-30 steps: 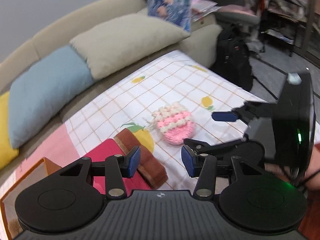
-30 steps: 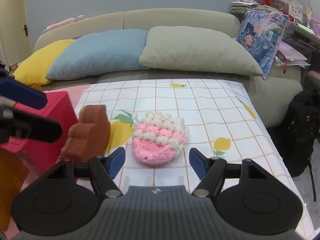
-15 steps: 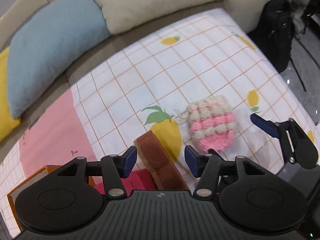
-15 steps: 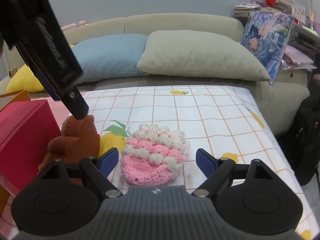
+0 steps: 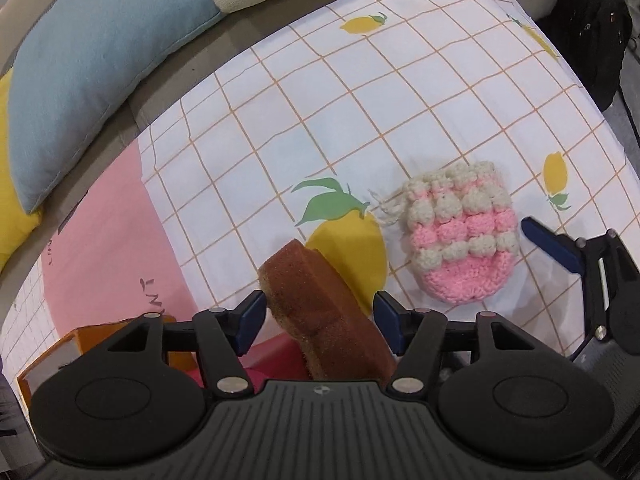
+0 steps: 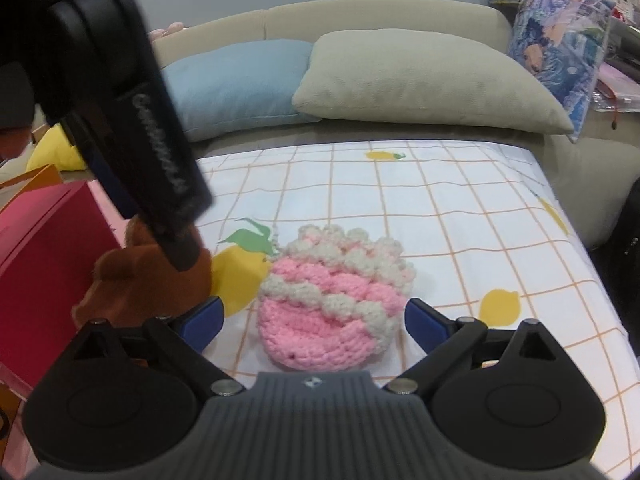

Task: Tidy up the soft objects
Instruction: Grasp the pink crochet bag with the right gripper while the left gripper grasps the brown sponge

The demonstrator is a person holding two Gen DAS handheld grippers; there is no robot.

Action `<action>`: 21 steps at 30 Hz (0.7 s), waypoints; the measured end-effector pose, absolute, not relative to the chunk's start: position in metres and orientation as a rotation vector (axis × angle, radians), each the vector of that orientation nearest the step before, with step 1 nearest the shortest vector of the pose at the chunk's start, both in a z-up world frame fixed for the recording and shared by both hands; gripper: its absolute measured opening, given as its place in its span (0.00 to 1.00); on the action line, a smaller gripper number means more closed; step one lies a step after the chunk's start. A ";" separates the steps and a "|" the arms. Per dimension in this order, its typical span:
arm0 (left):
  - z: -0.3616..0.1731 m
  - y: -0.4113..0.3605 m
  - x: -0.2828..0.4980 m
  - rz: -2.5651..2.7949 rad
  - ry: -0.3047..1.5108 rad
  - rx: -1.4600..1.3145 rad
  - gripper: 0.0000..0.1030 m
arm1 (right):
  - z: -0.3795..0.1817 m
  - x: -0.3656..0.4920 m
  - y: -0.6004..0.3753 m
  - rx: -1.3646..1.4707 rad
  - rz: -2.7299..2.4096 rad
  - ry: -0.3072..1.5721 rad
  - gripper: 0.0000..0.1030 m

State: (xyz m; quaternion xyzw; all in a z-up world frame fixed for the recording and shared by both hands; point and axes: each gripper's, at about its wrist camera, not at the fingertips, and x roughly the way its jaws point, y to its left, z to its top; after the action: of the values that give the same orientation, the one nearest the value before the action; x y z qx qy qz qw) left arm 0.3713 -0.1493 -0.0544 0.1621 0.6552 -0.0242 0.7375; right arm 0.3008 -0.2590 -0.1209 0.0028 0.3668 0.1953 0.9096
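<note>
A brown bear-shaped soft toy [image 5: 324, 312] stands on edge against a red box [image 6: 44, 256]. My left gripper [image 5: 318, 316] is open with its fingers on either side of the toy, coming down from above. The toy also shows in the right wrist view [image 6: 148, 276]. A pink-and-cream crocheted pouch [image 6: 336, 300] lies flat on the lemon-print cloth [image 6: 440, 216]. My right gripper [image 6: 312, 322] is open and straddles the pouch's near end, low over the cloth. The pouch also shows in the left wrist view [image 5: 460, 236].
A blue cushion [image 6: 240, 80], a beige cushion [image 6: 420, 76] and a yellow cushion [image 6: 56, 148] line the sofa back. An orange box edge [image 5: 80, 344] sits by the red box. A black backpack [image 5: 592, 28] stands off the cloth's right side.
My left gripper has dropped down over the brown toy, so the toy now sits between its fingers. My right gripper has moved forward and lower around the pouch.
</note>
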 end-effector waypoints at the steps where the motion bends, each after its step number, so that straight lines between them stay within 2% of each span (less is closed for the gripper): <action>1: -0.053 -0.150 0.371 -0.053 1.427 0.344 0.68 | -0.121 0.300 -0.258 0.007 0.412 0.756 0.94; 9: -0.046 -0.154 0.366 -0.078 1.396 0.291 0.67 | -0.122 0.299 -0.259 0.006 0.408 0.756 0.93; 14: -0.042 -0.145 0.368 -0.061 1.344 0.122 0.68 | -0.123 0.297 -0.258 -0.003 0.406 0.746 0.88; 17: -0.036 -0.152 0.365 -0.100 1.326 0.129 0.66 | -0.124 0.297 -0.258 -0.006 0.403 0.754 0.78; 20: -0.032 -0.154 0.365 -0.084 1.328 0.140 0.66 | -0.125 0.300 -0.260 0.010 0.401 0.769 0.64; 21: -0.031 -0.154 0.365 -0.073 1.332 0.149 0.66 | -0.126 0.301 -0.260 0.012 0.400 0.778 0.56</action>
State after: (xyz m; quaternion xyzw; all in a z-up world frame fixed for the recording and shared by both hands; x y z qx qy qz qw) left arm 0.3646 -0.1537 -0.0314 0.0691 0.6170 -0.0336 0.7832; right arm 0.3008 -0.2600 -0.1259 0.0060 0.3769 0.1935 0.9058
